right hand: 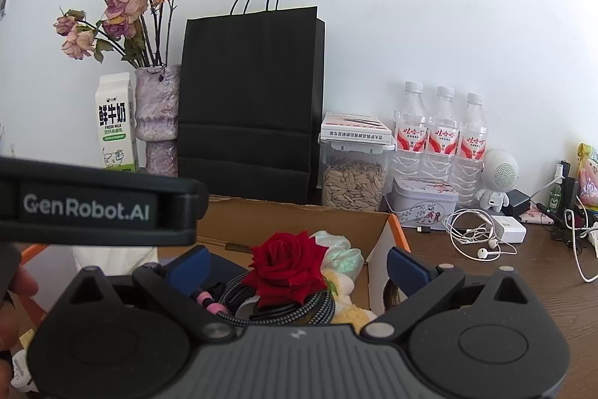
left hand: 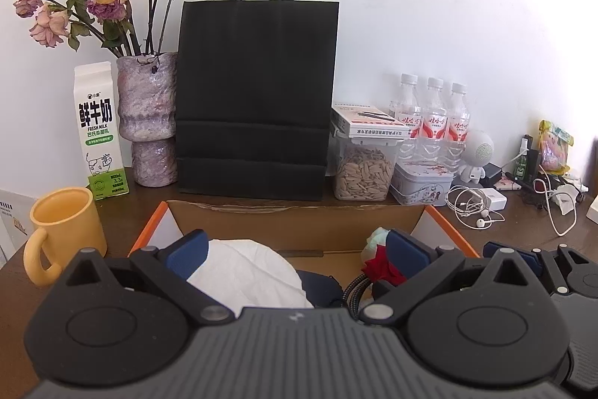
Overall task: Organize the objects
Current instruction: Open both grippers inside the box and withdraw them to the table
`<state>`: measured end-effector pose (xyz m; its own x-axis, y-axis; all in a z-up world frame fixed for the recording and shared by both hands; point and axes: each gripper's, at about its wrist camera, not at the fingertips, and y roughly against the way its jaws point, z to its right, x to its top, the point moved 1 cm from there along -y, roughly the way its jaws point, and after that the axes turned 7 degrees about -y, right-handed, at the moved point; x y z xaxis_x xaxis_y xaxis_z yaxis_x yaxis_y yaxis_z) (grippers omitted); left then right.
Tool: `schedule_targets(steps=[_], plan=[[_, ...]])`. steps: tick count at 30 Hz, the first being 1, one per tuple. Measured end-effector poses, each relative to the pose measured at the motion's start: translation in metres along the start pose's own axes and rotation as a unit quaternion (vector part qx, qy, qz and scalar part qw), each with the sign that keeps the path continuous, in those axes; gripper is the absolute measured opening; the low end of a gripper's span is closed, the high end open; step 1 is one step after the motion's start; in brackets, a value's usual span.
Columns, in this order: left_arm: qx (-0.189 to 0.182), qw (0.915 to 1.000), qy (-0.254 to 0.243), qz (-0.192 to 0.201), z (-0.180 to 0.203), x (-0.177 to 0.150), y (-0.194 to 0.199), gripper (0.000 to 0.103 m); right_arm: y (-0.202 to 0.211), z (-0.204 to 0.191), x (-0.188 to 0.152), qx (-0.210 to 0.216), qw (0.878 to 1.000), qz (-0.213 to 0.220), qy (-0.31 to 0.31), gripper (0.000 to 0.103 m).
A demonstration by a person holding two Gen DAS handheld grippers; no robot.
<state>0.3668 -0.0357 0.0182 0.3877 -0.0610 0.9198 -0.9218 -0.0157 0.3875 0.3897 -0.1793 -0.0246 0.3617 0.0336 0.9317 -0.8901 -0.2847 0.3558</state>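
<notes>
An open cardboard box [left hand: 299, 223] with orange edges stands on the brown table right in front of both grippers. In it lie a crumpled white tissue [left hand: 243, 272], a red rose [right hand: 287, 268], a braided cable [right hand: 239, 290], pale soft items [right hand: 342, 257] and something dark blue. My left gripper [left hand: 297, 247] is open over the box's left half, with nothing pressed between its blue pads. My right gripper [right hand: 297, 266] is open too, with the rose lying low between its fingers and touching neither. The left gripper's black body [right hand: 93, 208] crosses the left of the right wrist view.
Against the wall stand a black paper bag [left hand: 254, 100], a vase of dried roses [left hand: 147, 118] and a milk carton [left hand: 99, 133]. A yellow mug [left hand: 65, 230] sits left of the box. To the right are a seed jar [left hand: 362, 171], a tin [left hand: 422, 184], three water bottles [left hand: 433, 122], and earphones with a charger [left hand: 482, 202].
</notes>
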Motion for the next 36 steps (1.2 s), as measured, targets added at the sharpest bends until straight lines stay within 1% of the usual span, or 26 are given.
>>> schedule_targets(steps=[13, 15, 20, 23, 28, 36], plan=[[0.013, 0.9999, -0.004, 0.007, -0.005, -0.013, 0.032, 0.103, 0.028, -0.002, -0.009, -0.001, 1.000, 0.008, 0.009, 0.101], [0.019, 0.9998, -0.005, 0.005, -0.006, -0.017, 0.039, 0.103, 0.034, -0.002, -0.012, -0.001, 1.000, 0.007, 0.010, 0.101], [0.020, 0.9998, -0.007, -0.001, -0.008, -0.032, 0.062, 0.103, 0.055, -0.001, -0.025, -0.001, 1.000, -0.007, 0.018, 0.101], [0.014, 0.9998, -0.005, -0.010, -0.011, -0.041, 0.078, 0.103, 0.070, -0.002, -0.033, 0.004, 1.000, -0.016, 0.025, 0.101], [0.022, 0.9995, -0.010, -0.021, -0.018, -0.054, 0.100, 0.103, 0.098, -0.002, -0.046, 0.005, 0.999, -0.026, 0.034, 0.101], [0.051, 0.9965, -0.026, -0.060, -0.047, -0.077, 0.123, 0.103, 0.127, 0.019, -0.067, -0.007, 0.997, -0.061, 0.039, 0.101]])
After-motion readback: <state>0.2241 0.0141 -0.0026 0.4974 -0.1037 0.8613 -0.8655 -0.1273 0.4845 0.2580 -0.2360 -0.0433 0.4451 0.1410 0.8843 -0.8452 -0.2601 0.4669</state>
